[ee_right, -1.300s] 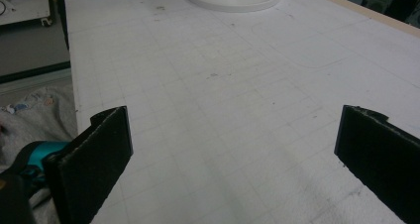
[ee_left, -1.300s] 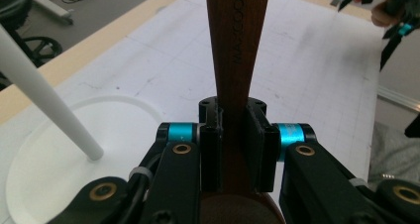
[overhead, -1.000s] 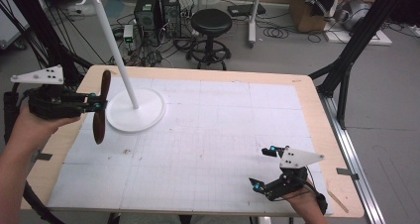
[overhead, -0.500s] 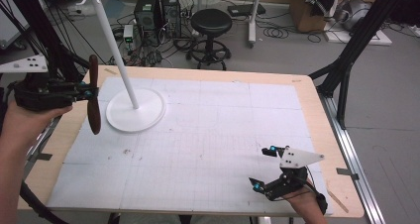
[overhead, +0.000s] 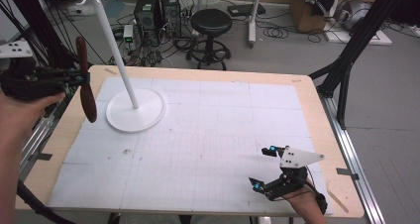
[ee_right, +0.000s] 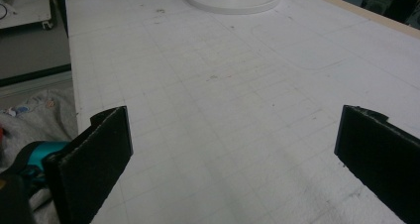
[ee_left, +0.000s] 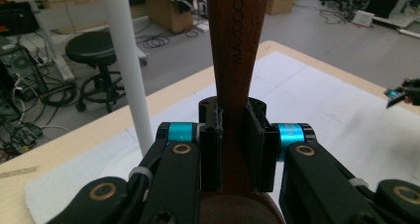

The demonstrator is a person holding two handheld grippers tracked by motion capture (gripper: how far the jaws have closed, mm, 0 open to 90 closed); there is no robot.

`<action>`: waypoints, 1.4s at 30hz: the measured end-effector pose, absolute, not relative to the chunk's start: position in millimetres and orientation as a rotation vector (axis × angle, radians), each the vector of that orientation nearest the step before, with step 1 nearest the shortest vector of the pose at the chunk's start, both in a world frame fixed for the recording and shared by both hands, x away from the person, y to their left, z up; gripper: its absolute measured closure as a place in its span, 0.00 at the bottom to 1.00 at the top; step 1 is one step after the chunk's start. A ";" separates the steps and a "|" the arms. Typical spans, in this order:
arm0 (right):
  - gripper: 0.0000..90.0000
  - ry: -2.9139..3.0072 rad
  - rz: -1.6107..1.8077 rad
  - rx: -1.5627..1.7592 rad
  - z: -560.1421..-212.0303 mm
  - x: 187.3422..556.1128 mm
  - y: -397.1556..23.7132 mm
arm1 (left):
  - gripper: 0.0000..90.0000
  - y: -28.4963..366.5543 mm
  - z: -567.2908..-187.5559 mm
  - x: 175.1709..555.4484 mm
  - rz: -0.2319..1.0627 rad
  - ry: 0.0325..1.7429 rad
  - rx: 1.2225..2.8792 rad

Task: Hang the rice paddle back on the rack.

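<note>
You are holding the left gripper off the table's left edge, level with the white stand's pole; its jaws are clamped on a dark wooden utensil, gripping it around the narrow neck of the handle, as the left gripper view is showing, with the handle running up past the jaws and the broad rounded end hanging below in the high view; which kind of utensil it is I cannot tell. The white stand is sitting on the white mat at the table's left rear, its hooked top reaching well above the gripper. Your right gripper is resting near the front right corner with jaws spread wide and nothing between them. Risks, as a judgement: if you are heading for the hooks, the utensil's long ends may be swinging into the thin pole and rocking or tipping the stand, since the base is light-looking; the grip on a tapered, smooth neck could be letting the utensil pivot or slide; the hook tips are small, so a miss is likely. Containers: none in sight; the stand's hooks look bare.
</note>
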State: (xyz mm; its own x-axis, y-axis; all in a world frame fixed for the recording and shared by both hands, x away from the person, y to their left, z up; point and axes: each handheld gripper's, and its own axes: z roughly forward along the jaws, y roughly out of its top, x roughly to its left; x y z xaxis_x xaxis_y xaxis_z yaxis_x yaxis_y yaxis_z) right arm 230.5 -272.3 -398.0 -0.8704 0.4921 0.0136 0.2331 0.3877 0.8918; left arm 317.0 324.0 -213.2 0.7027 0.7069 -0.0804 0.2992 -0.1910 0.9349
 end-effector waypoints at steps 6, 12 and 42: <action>0.00 2.396 1.480 0.649 -397.4 230.2 -272.8 | 0.87 324.6 -206.0 318.2 0.477 0.826 1.765; 0.00 2.397 1.481 0.648 -397.6 230.3 -271.7 | 0.87 322.6 -196.7 320.6 0.498 0.846 1.755; 0.00 2.395 1.484 0.653 -397.7 230.0 -273.0 | 0.87 316.5 -156.3 345.2 0.573 0.940 1.789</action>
State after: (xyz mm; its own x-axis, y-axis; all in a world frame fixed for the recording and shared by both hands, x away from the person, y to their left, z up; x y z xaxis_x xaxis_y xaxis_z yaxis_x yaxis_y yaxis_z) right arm 230.0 -273.0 -397.7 -0.8688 0.4945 0.0242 0.2417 0.3811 0.8924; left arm 345.2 316.5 -156.3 0.5866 0.8090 -0.0362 0.3382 -0.2041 0.9187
